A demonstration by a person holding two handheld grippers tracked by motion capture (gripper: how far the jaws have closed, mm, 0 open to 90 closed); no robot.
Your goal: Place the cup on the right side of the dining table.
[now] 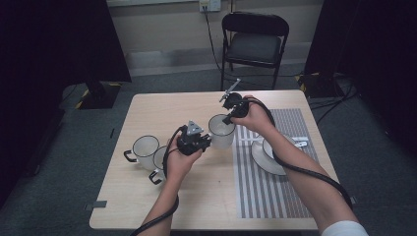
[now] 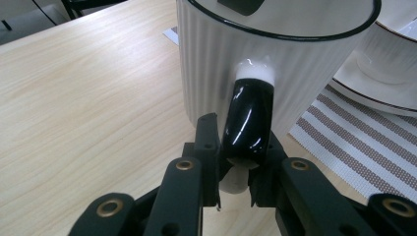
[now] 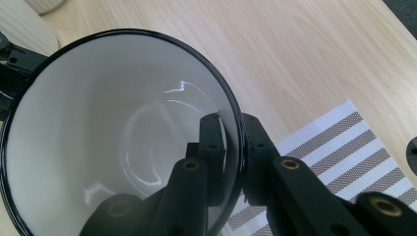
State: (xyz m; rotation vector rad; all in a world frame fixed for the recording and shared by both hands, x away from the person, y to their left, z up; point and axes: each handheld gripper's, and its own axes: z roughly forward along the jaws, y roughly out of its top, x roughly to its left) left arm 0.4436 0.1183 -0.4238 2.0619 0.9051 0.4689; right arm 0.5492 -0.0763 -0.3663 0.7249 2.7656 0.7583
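A white ribbed mug with a black rim stands near the middle of the wooden table, at the left edge of the striped mat. My left gripper is shut on the mug's black handle, one jaw on each side of it. From the far right, my right gripper is shut on the mug's rim; one jaw is inside the mug and the other is outside its wall. The mug's inside is white and holds nothing.
Two more white mugs with black handles stand at the table's left. On the grey-and-white striped mat a cup sits on a saucer with a spoon beside it. A black folding chair stands beyond the table's far edge.
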